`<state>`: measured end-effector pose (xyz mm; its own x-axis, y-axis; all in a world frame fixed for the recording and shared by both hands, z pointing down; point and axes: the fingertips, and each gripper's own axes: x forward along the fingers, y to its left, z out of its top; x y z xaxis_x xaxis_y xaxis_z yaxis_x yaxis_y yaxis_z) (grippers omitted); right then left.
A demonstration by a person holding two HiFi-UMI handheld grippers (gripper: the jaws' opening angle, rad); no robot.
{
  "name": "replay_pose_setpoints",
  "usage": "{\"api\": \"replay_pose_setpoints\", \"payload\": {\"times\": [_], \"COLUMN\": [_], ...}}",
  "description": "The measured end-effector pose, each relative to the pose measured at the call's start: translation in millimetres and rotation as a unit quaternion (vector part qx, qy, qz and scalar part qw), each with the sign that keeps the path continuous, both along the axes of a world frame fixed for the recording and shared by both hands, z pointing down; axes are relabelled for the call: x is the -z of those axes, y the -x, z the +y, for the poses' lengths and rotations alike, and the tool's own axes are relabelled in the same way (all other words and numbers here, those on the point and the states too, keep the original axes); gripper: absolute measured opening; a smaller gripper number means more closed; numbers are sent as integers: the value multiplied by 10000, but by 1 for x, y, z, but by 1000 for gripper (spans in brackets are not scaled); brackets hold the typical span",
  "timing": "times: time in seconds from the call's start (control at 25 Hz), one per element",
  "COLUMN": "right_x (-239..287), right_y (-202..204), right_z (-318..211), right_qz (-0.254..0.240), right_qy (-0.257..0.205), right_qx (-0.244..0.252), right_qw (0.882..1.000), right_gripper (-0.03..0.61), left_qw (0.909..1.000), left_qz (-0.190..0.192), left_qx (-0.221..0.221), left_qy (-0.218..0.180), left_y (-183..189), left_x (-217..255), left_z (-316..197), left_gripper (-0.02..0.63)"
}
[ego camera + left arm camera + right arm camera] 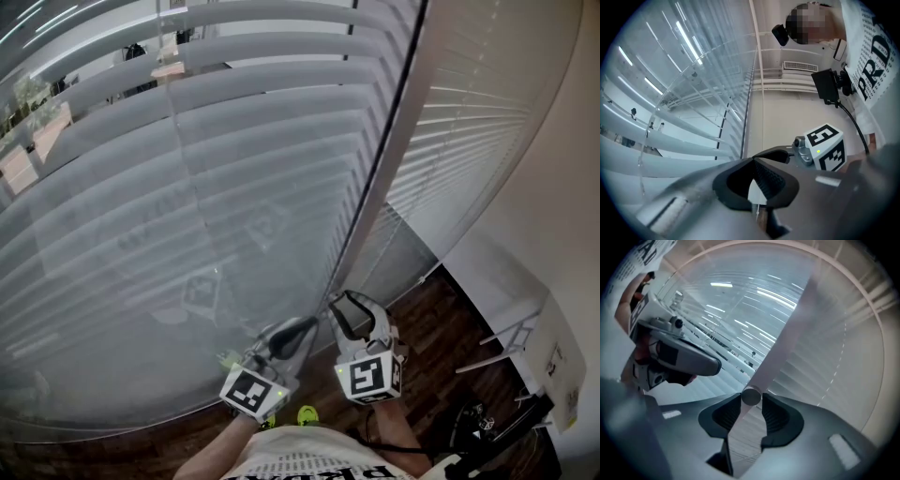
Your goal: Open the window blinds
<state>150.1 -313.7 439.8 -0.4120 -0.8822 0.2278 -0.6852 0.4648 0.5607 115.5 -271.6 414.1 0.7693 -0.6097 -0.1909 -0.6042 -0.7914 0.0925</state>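
"PRD" in large black letters on white shirt [874,51]; smaller print unreadable.

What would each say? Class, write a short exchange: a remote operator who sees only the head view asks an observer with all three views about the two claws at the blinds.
Operator: Has my right claw got anything?
Observer: Yes. In the right gripper view the right claw grips the round end of a pale wand between its pads.
Operator: And the left claw?
Observer: In the left gripper view the left claw has its tips together; whether they pinch anything I cannot tell.
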Motion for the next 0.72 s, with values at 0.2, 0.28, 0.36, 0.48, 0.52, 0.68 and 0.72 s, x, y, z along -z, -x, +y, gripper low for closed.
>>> {"api": "replay_pose_setpoints", "payload": {"times": [0.2, 0.28, 0.36, 0.48, 0.52, 0.68, 0.72], "right_x": [1, 1, 1, 2, 3, 2, 2], "right_y": [8, 10, 11, 12, 12, 12, 12], "right_z": [-2, -4, -3, -2, -2, -2, -2], "right_qz": [1455, 1674, 1594, 1437, 1384, 1202, 1161], "right_qy": [-693, -795, -774, -769, -768, -695, -668], "right_qx": [80, 97, 110, 102, 102, 93, 88], "right_qw": [9869, 9826, 9841, 9866, 9873, 9903, 9909], "right_gripper": [140, 129, 129, 127, 127, 127, 127], "left_qw": [10000, 10000, 10000, 10000, 10000, 10000, 9999], "left_qz": [22, 55, 52, 40, 43, 50, 51], "left_qx": [26, 8, -4, 24, 27, 43, 48], "left_qy": [33, 35, 23, 61, 66, 72, 76], "left_y": [0, 0, 0, 2, 2, 3, 3], "left_x": [-1, 1, 1, 0, 0, 0, 0], "left_z": [-1, -2, 0, 1, 1, 2, 2], "left_gripper": [-9, -9, -9, -8, -9, -9, -9]}}
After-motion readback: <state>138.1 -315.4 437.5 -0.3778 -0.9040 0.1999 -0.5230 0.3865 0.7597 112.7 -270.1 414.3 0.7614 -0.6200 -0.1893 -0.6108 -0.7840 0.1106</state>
